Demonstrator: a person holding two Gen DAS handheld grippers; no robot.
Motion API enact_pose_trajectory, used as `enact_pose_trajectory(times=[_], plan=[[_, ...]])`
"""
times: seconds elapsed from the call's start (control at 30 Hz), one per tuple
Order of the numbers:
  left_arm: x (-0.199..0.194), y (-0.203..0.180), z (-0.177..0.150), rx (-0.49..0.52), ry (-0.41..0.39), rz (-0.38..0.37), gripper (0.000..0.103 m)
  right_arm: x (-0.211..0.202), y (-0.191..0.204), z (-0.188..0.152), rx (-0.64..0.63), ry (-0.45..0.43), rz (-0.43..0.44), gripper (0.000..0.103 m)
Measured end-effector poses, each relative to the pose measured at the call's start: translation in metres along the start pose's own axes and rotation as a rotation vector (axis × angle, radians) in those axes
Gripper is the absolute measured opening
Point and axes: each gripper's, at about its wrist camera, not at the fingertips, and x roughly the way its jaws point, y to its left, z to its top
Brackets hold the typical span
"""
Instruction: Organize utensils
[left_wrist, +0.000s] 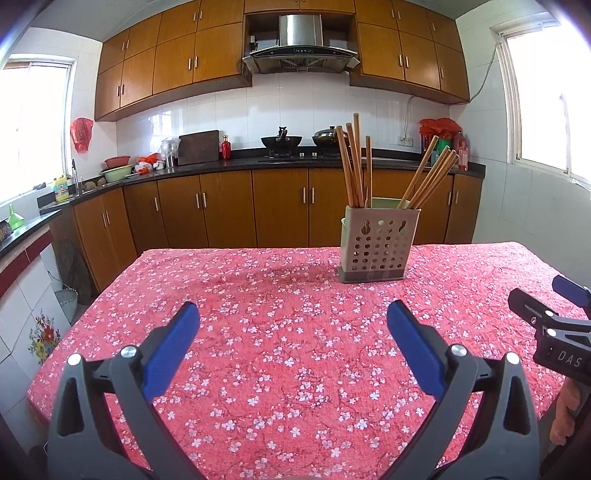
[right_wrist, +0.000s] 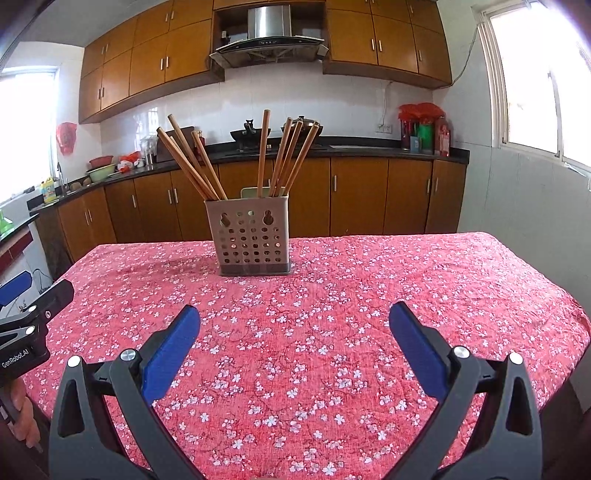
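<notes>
A beige perforated utensil holder (left_wrist: 377, 244) (right_wrist: 253, 238) stands upright toward the far side of the table, on the red floral tablecloth (left_wrist: 288, 354) (right_wrist: 332, 302). Several wooden chopsticks (left_wrist: 355, 162) (right_wrist: 284, 158) stick out of it in two leaning bunches. My left gripper (left_wrist: 293, 314) hovers open above the cloth, well short of the holder, with nothing between its blue fingers. My right gripper (right_wrist: 293, 315) is likewise open and empty, nearer the table's front. Each gripper shows at the edge of the other's view: the right gripper (left_wrist: 554, 325), the left gripper (right_wrist: 26, 314).
Behind the table runs a dark kitchen counter (left_wrist: 258, 162) with wooden cabinets, woks on a stove (left_wrist: 281, 142) and a sink (left_wrist: 74, 188) at the left. The table's left edge (left_wrist: 85, 317) drops to a tiled floor. A hand (left_wrist: 565, 413) holds the right gripper.
</notes>
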Motion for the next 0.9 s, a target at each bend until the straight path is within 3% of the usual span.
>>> enact_pose_trajectory(times=[0.9], plan=[[0.0009,-0.0028,-0.0001,-0.001,0.001,-0.006,0.099,-0.0005,-0.0012,0.0016,0.014,0.002,-0.001,0.101]])
